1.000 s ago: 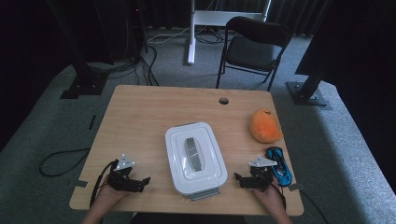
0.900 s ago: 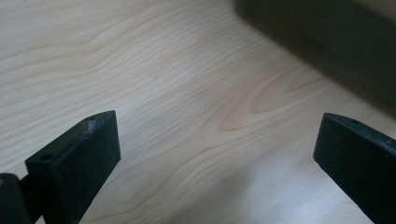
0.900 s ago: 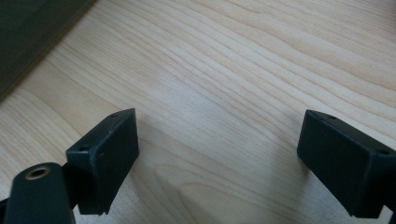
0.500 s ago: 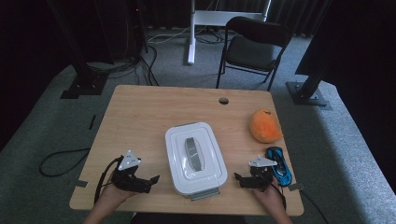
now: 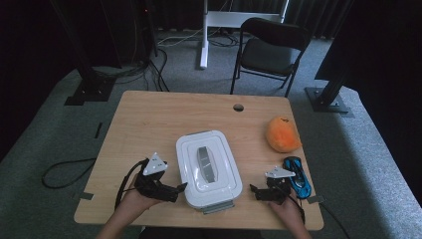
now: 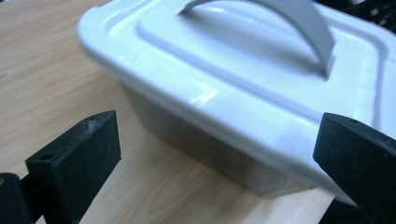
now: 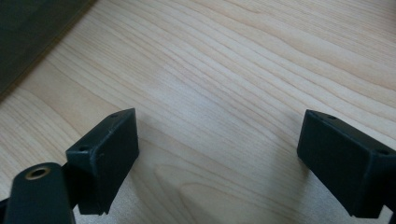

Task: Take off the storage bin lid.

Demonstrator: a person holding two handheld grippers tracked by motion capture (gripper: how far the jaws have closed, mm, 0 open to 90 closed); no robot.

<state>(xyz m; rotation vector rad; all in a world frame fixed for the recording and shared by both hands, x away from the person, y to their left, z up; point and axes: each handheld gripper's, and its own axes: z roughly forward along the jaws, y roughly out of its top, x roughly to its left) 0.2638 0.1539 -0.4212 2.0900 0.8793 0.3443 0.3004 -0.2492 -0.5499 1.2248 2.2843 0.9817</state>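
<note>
Watch the white box [image 5: 209, 167] near the table's [image 5: 149, 119] front edge.
Your left gripper [image 5: 171, 191] & right gripper [image 5: 259, 193] are both wide open, holding nothing; bump the box & it may slide off.

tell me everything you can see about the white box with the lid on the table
The white box is a rectangular container of glossy plastic with rounded corners, its lid on and level. A grey arched handle runs along the lid's middle, and a grey latch shows at its near end. Under the lid's rim the body looks darker, perhaps translucent. It stands flat on the wooden table, near the front edge. The open left hand-held gripper is close beside it; contact cannot be told.
</note>
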